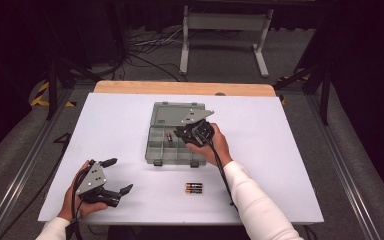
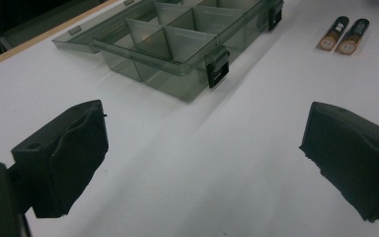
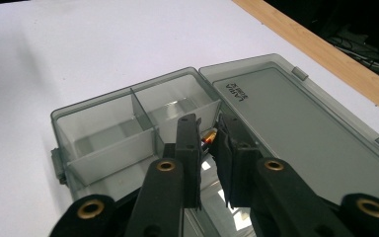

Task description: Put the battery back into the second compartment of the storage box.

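A grey see-through organiser box (image 1: 152,150) lies open mid-table, its lid (image 1: 172,112) folded flat behind it. One battery (image 1: 169,136) rests in a middle compartment. My right gripper (image 1: 179,133) hovers over that compartment with its jaws a narrow slit apart. In the right gripper view the battery (image 3: 208,139) lies below and beyond the tips of the right gripper (image 3: 207,123), and the pads do not press on it. My left gripper (image 1: 120,175) rests at the near left with nothing between its wide-open jaws. In its own view the left gripper (image 2: 202,158) faces the box (image 2: 177,64).
Two or three loose batteries (image 1: 193,187) lie side by side on the white table in front of the box and show as batteries (image 2: 344,35) in the left gripper view. A wooden strip (image 1: 180,88) borders the far table edge. The lid (image 3: 296,128) lies flat.
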Motion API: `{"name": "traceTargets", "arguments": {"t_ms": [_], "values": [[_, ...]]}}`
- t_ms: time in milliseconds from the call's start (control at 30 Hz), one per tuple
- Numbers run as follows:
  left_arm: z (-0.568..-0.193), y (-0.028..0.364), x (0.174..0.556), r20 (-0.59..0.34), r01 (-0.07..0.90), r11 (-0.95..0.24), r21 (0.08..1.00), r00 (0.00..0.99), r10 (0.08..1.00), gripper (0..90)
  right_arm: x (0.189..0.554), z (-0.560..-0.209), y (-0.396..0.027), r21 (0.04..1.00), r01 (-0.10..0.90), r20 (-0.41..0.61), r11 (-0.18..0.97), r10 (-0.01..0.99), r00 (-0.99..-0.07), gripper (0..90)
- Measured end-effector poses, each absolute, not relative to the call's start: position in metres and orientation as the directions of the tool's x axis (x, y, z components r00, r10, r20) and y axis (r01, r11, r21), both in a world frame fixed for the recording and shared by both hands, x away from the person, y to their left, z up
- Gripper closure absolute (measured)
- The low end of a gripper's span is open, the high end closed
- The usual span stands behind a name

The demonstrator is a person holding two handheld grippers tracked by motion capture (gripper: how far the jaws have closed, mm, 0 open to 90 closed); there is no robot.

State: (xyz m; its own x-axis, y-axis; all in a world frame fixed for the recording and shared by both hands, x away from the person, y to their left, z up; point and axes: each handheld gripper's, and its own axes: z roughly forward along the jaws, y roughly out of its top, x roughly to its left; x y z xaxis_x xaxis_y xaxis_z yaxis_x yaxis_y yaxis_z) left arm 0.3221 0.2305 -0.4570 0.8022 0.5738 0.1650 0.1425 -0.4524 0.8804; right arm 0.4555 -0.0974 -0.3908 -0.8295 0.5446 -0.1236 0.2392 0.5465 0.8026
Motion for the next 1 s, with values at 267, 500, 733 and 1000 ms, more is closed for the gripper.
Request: {"name": "traceTargets", "arguments": {"t_ms": [267,500,733,1000], "values": [[-0.457,0.231,0.322,0.163,0.148,-0.452,0.88,0.799,0.579,4.1,0.443,-0.386,-0.107,0.816,0.21,-0.135,0.539,0.529,-0.838,77.9],[-0.457,0.231,0.322,0.166,0.145,-0.454,0.879,0.8,0.577,4.1,0.429,-0.383,-0.117,0.825,0.182,-0.145,0.534,0.513,-0.846,74.6],[-0.458,0.229,0.322,0.167,0.148,-0.46,0.876,0.801,0.576,4.1,0.409,-0.383,-0.131,0.839,0.157,-0.167,0.521,0.521,-0.837,67.3],[-0.458,0.228,0.321,0.17,0.147,-0.463,0.874,0.8,0.576,4.0,0.384,-0.386,-0.148,0.843,0.129,-0.177,0.522,0.495,-0.851,54.9]]}}
